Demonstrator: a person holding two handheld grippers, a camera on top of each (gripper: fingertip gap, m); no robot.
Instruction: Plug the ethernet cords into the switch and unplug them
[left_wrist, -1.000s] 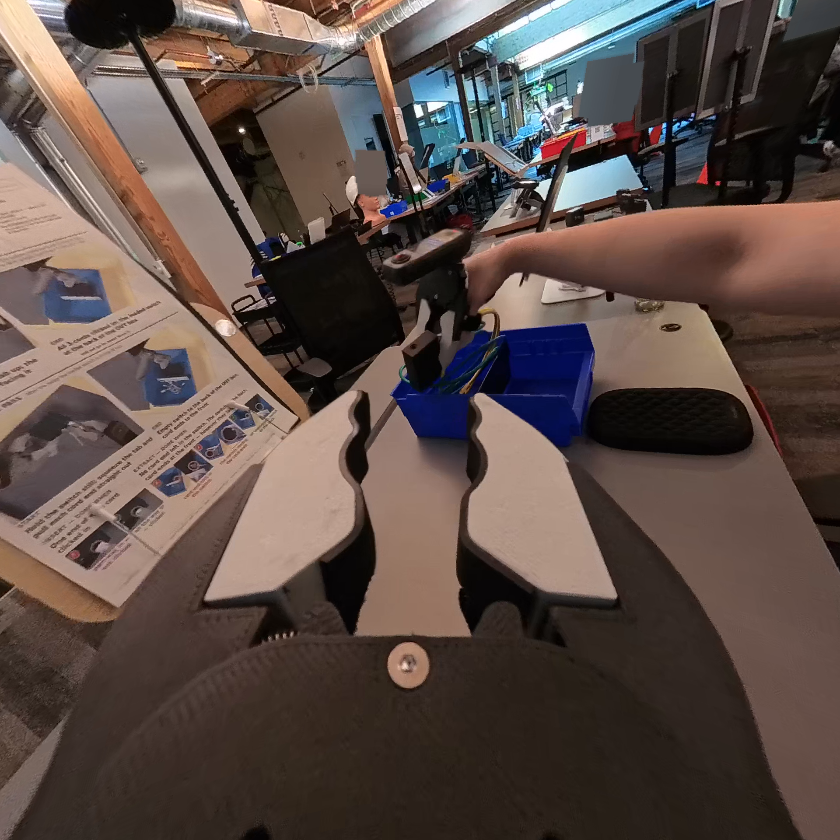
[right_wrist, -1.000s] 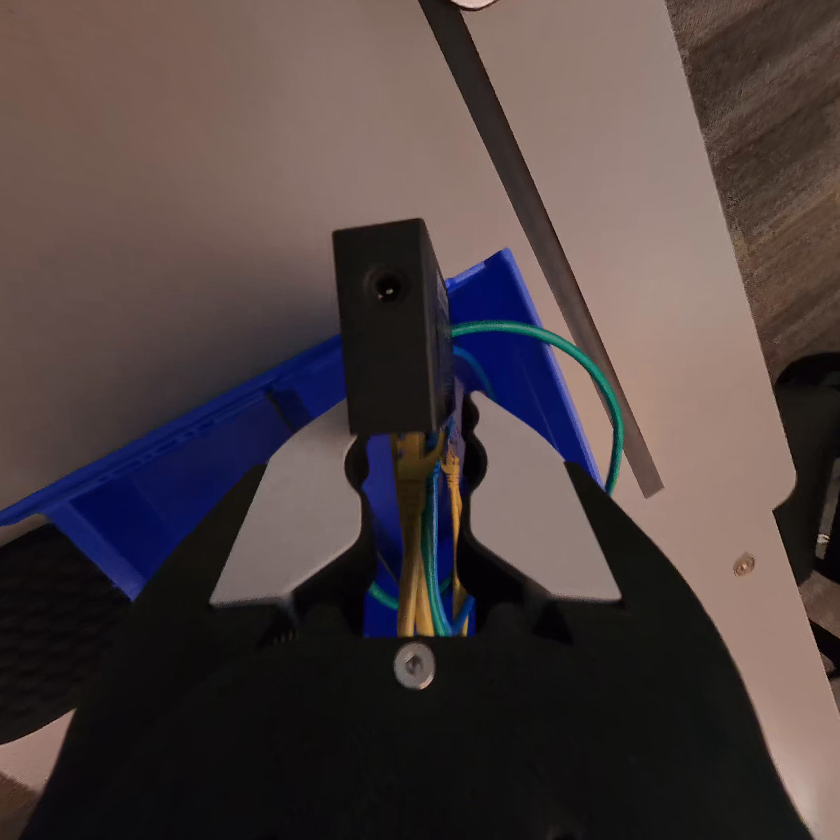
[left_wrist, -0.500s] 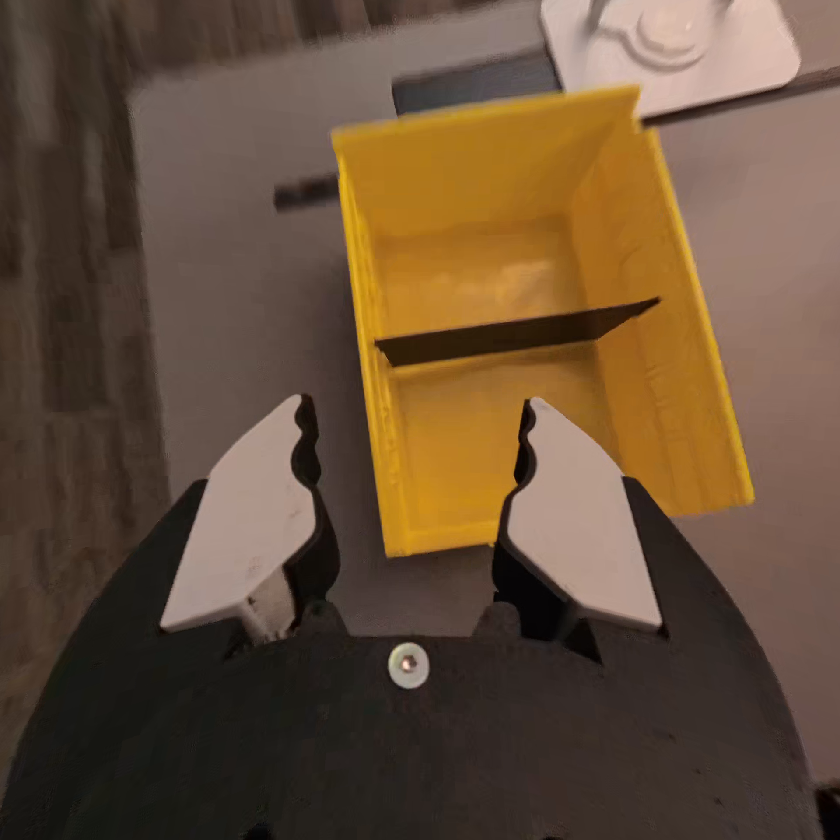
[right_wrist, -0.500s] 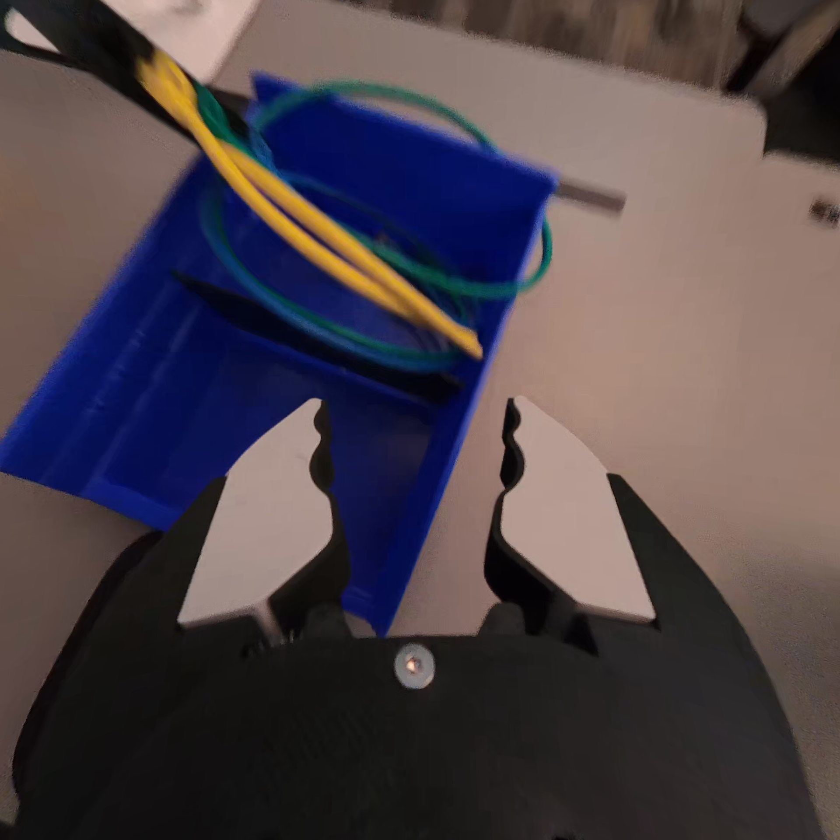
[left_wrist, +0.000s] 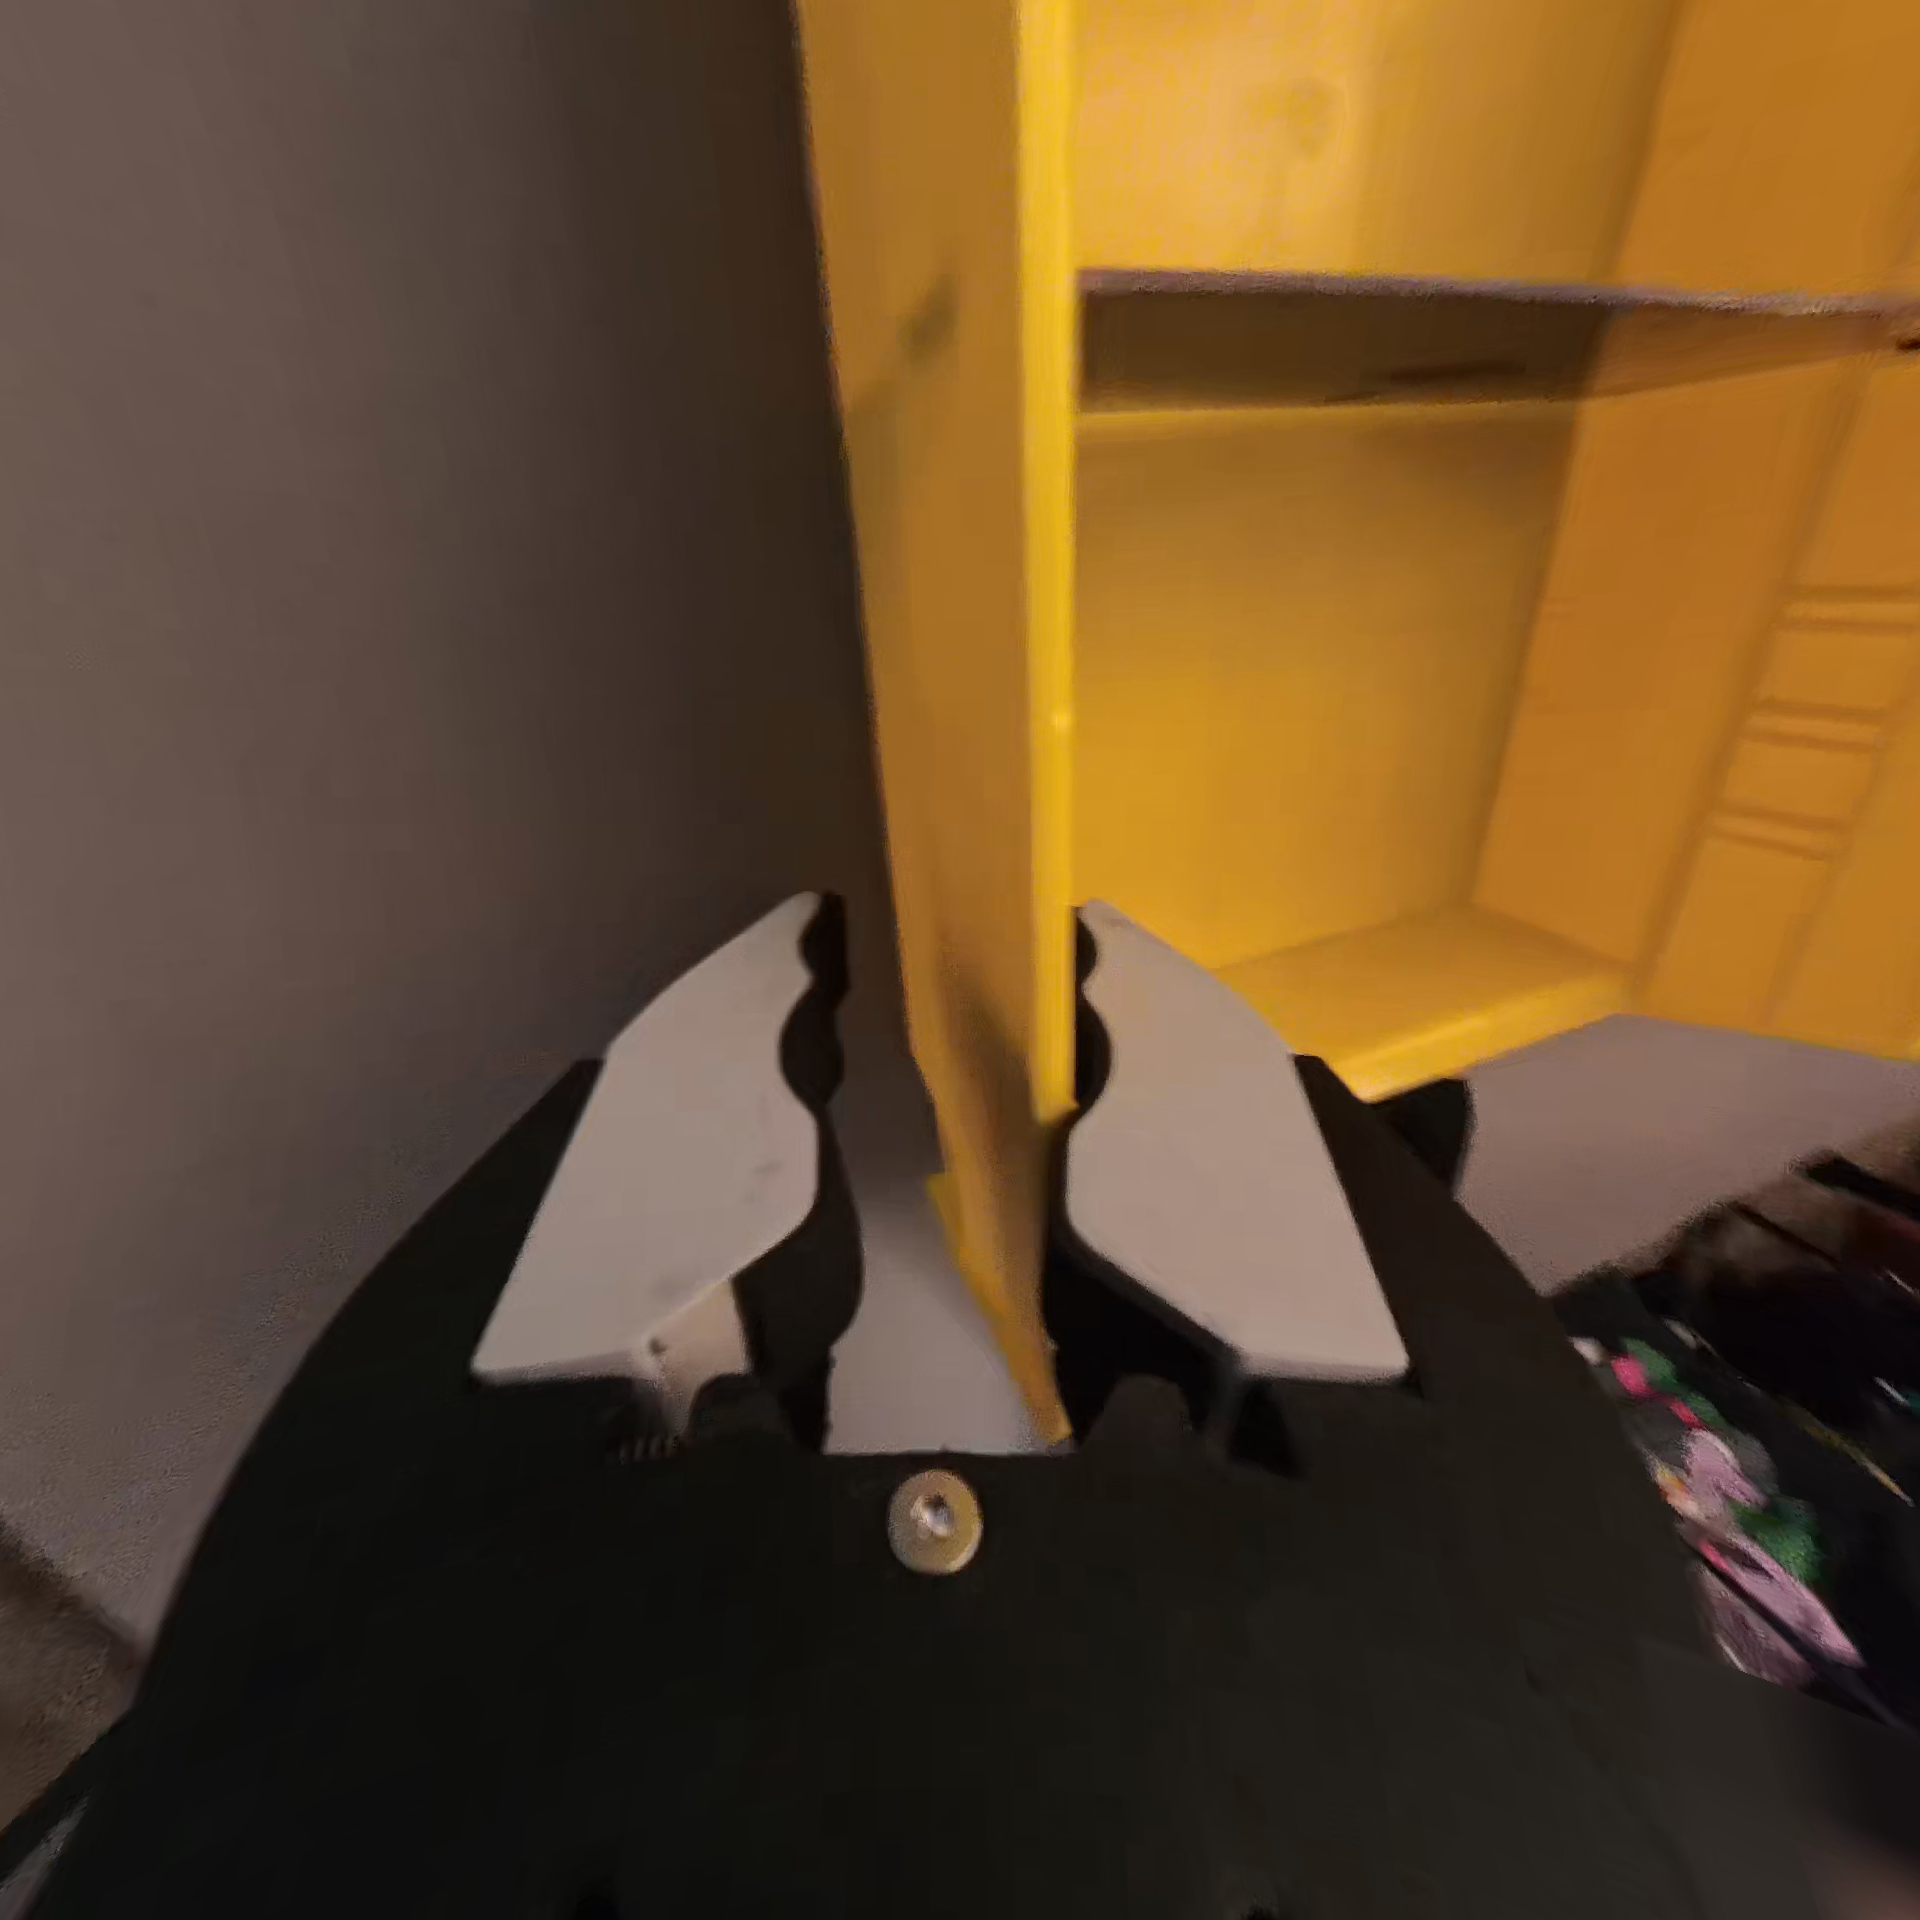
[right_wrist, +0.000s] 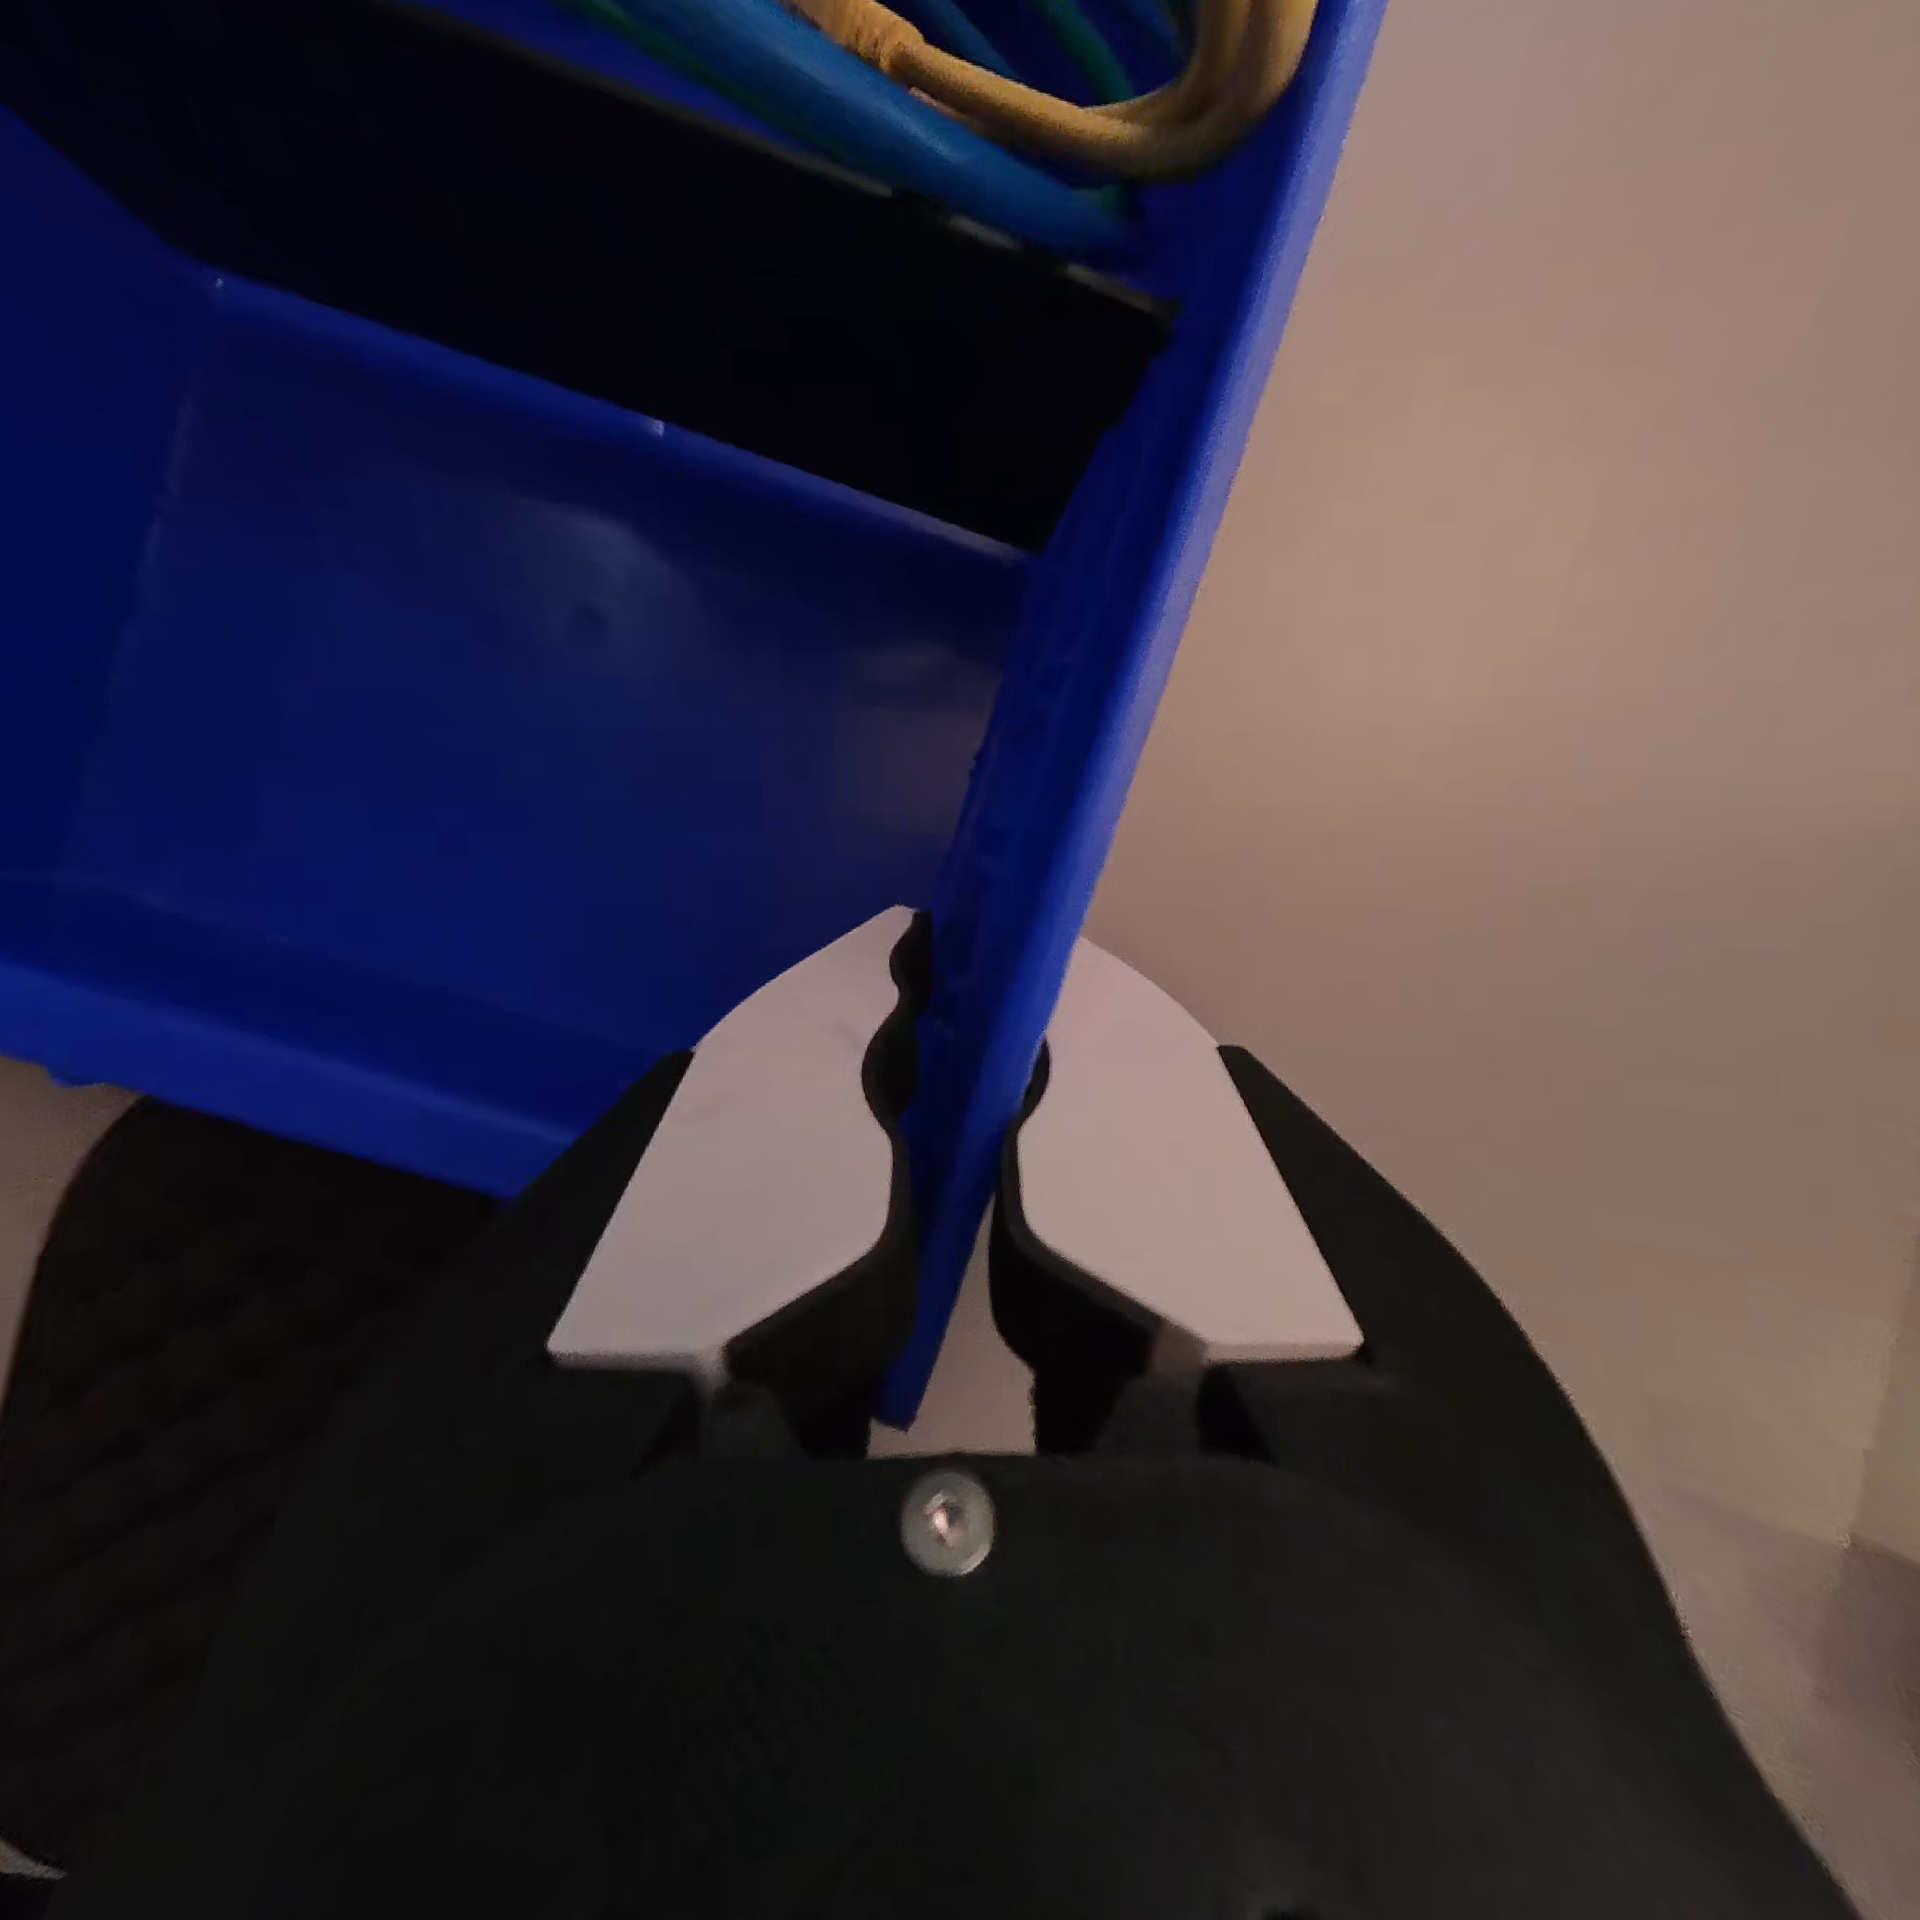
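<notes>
two bins fill most of what the cameras see, each standing on the pale grey table (left_wrist: 364, 623), which is the biggest thing in both views. in the left wrist view the yellow bin (left_wrist: 1299, 644) takes the upper right, a dark divider (left_wrist: 1455, 332) crossing it from wall to wall, and its near compartment holds nothing that shows. in the right wrist view the blue bin (right_wrist: 468, 727) takes the upper left, also crossed by a dark divider (right_wrist: 831, 343), and a black textured pad (right_wrist: 156, 1351) lies just beside its near wall. at the lower right of the left view there is a blurred patch of dark, pink and green that cannot be made out. the ethernet cords (right_wrist: 1039, 114), blue, green and yellow, lie coiled in the far compartment of the blue bin, beyond the divider and well ahead of the fingertips; the switch does not show. the left gripper (left_wrist: 951, 966) straddles the yellow bin's left wall, right finger against it, left finger a little off, so partly closed and not clamped. the right gripper (right_wrist: 977, 966) is closed down on the blue bin's right wall, a finger on either face
</notes>
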